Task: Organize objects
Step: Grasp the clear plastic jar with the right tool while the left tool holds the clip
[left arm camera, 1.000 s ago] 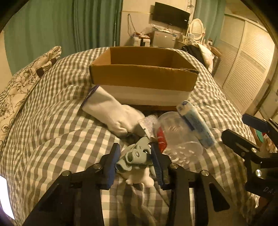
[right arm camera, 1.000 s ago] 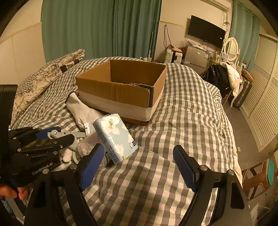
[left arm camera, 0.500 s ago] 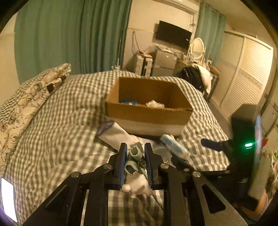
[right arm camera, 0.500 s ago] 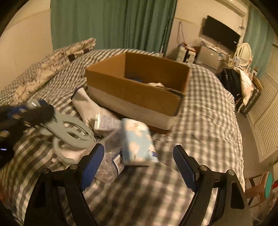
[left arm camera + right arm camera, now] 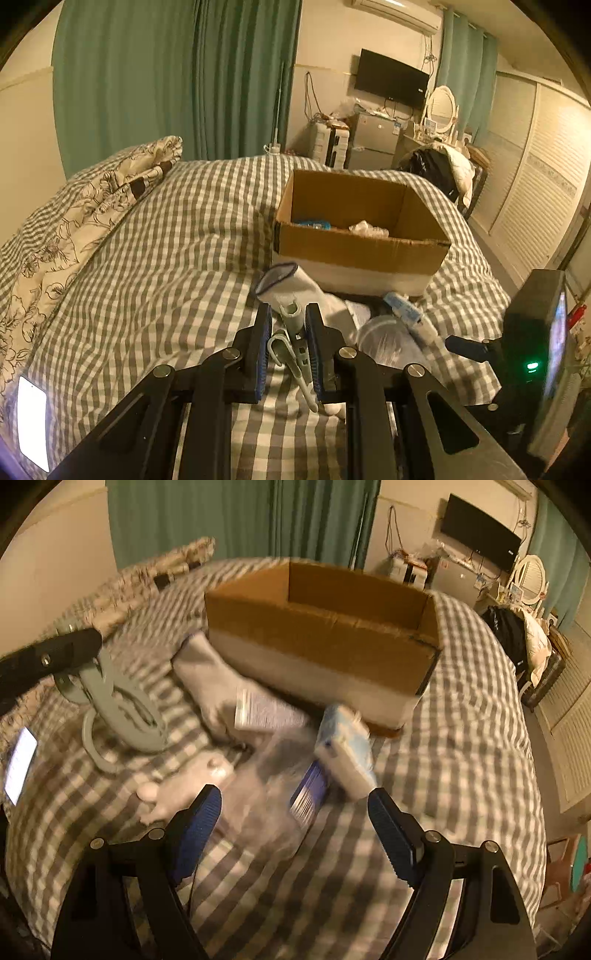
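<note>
My left gripper point(image 5: 289, 334) is shut on a pale green plastic hanger-like tool point(image 5: 291, 343) and holds it above the checked bed; it also shows in the right wrist view point(image 5: 122, 705). My right gripper point(image 5: 295, 823) is open and empty above a clear plastic container point(image 5: 273, 786). A tissue pack point(image 5: 347, 746), a white sock point(image 5: 218, 679), a small printed packet point(image 5: 266, 710) and a white plush toy point(image 5: 184, 786) lie on the bed in front of an open cardboard box point(image 5: 360, 225).
The box holds a blue item point(image 5: 312, 223) and a crumpled white item point(image 5: 367, 229). A lit phone point(image 5: 33, 422) lies at the left bed edge. A floral pillow point(image 5: 92, 199) lies left. Wardrobe doors point(image 5: 535, 192) stand to the right.
My left gripper closed on the green tool and lifted it off the bed. My right gripper moved in over the clear container and tissue pack.
</note>
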`<state>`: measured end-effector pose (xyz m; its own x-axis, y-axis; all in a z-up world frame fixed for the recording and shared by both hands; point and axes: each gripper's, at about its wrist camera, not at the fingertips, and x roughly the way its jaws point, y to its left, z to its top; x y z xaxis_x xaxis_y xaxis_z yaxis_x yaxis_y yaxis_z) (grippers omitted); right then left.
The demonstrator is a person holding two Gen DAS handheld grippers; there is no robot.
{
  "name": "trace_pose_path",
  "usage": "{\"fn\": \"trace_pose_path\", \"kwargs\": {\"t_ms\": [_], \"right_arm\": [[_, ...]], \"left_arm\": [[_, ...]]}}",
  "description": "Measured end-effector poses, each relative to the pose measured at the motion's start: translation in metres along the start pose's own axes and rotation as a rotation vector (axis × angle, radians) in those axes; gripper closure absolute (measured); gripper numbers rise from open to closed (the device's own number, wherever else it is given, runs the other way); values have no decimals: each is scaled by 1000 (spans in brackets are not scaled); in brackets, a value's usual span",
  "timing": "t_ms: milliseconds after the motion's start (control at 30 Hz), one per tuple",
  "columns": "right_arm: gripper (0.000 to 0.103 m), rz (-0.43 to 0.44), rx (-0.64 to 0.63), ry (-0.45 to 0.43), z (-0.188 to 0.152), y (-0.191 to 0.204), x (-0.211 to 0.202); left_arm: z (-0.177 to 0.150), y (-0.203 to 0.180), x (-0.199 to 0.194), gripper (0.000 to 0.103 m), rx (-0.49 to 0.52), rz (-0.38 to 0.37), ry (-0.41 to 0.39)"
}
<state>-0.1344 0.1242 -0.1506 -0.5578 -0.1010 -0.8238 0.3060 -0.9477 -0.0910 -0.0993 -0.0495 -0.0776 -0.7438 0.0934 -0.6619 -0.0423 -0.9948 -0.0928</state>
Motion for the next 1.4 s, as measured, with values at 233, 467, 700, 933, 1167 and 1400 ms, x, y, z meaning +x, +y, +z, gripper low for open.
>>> {"fn": "trace_pose_path", "kwargs": {"t_ms": [233,467,700,933,1167,1400], "right_arm": [[21,-5,48,65,-5,0,22],[22,-23,48,40,-1,6,16],[17,-18,142,39,4,1,19],[15,-37,207,54,11,2,37],[15,-56,246,24,13,6,30],[15,-80,264,27,13,10,40]], "left_arm": [[-11,-3,11,85,26,8,17],[-18,7,26,82,4,46,21],[-25,12,42,73,-11,48,57],[-34,10,55,73,-4,35,84],[-36,23,47,74,-82,7,61],[-32,29,36,76,-104,7,23]]}}
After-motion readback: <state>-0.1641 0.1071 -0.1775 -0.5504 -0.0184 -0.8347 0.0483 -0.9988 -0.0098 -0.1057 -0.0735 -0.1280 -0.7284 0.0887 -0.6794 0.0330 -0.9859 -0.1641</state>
